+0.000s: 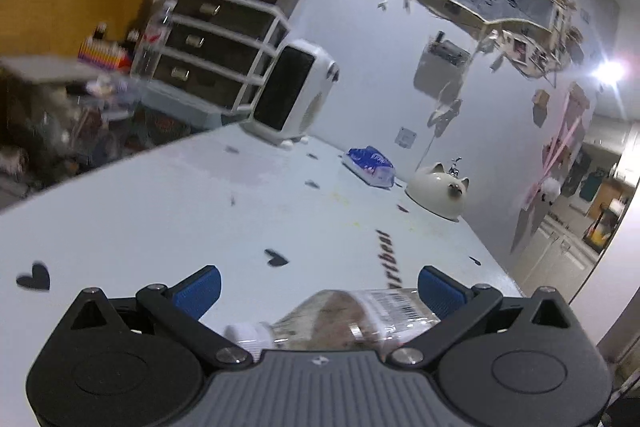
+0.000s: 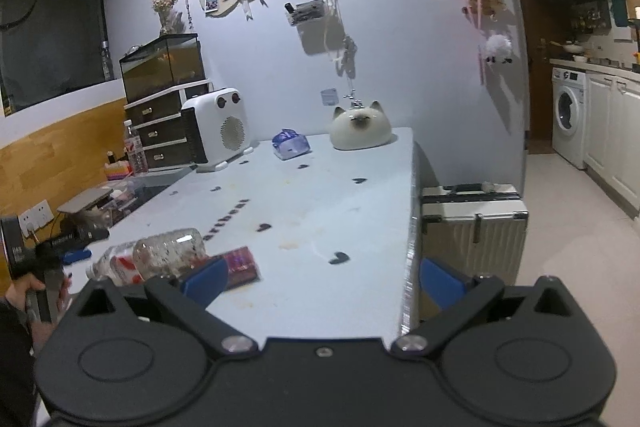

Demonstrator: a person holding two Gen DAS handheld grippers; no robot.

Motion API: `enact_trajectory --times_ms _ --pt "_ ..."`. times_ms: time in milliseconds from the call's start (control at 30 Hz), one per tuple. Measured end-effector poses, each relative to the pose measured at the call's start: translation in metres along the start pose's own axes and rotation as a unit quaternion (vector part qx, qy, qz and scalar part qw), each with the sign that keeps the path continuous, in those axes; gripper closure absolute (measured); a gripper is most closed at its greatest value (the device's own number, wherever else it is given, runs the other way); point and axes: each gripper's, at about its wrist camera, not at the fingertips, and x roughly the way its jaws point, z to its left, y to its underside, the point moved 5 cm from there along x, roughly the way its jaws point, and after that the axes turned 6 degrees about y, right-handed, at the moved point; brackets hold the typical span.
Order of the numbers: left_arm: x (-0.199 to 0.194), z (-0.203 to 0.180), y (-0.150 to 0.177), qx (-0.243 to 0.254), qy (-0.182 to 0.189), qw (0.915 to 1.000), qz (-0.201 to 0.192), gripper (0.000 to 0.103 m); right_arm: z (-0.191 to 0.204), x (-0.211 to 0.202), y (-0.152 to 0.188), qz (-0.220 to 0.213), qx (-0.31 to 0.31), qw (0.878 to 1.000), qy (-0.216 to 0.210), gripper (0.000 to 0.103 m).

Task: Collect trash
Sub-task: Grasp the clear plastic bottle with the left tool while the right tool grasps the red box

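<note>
A clear plastic bottle with a white cap and a barcode label lies on its side on the pale blue table. It sits between the wide-apart blue fingers of my left gripper, which is open. In the right wrist view the bottle lies at the near left beside a pink shiny wrapper. My right gripper is open and empty above the table's near right edge.
A blue tissue pack, a cat-shaped ceramic and a white heater stand at the table's far end. A drawer chest with a fish tank is at the left. A silver suitcase stands right of the table.
</note>
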Motion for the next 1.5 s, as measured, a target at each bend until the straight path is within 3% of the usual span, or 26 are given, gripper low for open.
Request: enact_trajectory --times_ms 100,200,400,733,1100,1167,1233,1400,1500 --pt "0.0 0.011 0.001 -0.035 0.035 0.9987 0.011 0.0 0.017 0.018 -0.007 0.002 -0.001 1.0 -0.011 0.0" --pt "0.001 0.005 0.005 -0.032 0.065 0.9965 0.041 0.0 0.038 0.039 -0.012 0.007 -0.016 1.0 -0.018 0.0" --pt "-0.008 -0.024 0.028 0.014 0.101 0.9892 0.106 0.0 0.074 0.088 -0.005 0.031 -0.05 0.998 -0.027 0.0" --pt "-0.016 -0.085 0.068 0.138 0.163 0.9584 0.189 0.0 0.115 0.165 0.022 0.068 -0.12 0.987 -0.083 0.0" --pt "-0.018 -0.077 0.054 0.135 0.096 0.976 0.141 0.0 0.147 0.224 0.042 0.097 -0.154 0.977 -0.112 0.0" --pt "-0.018 -0.081 0.053 0.144 0.089 0.976 0.137 0.0 0.147 0.231 0.043 0.112 -0.157 0.975 -0.11 0.0" --pt "-0.017 -0.086 0.053 0.151 0.085 0.976 0.131 0.0 0.141 0.228 0.042 0.11 -0.137 0.977 -0.123 0.013" --pt "-0.012 -0.102 0.052 0.188 0.075 0.9736 0.105 0.0 0.126 0.211 0.048 0.108 -0.134 0.977 -0.126 0.015" --pt "-0.005 -0.113 0.055 0.211 0.067 0.9688 0.111 0.0 0.116 0.191 0.054 0.109 -0.131 0.977 -0.129 0.016"
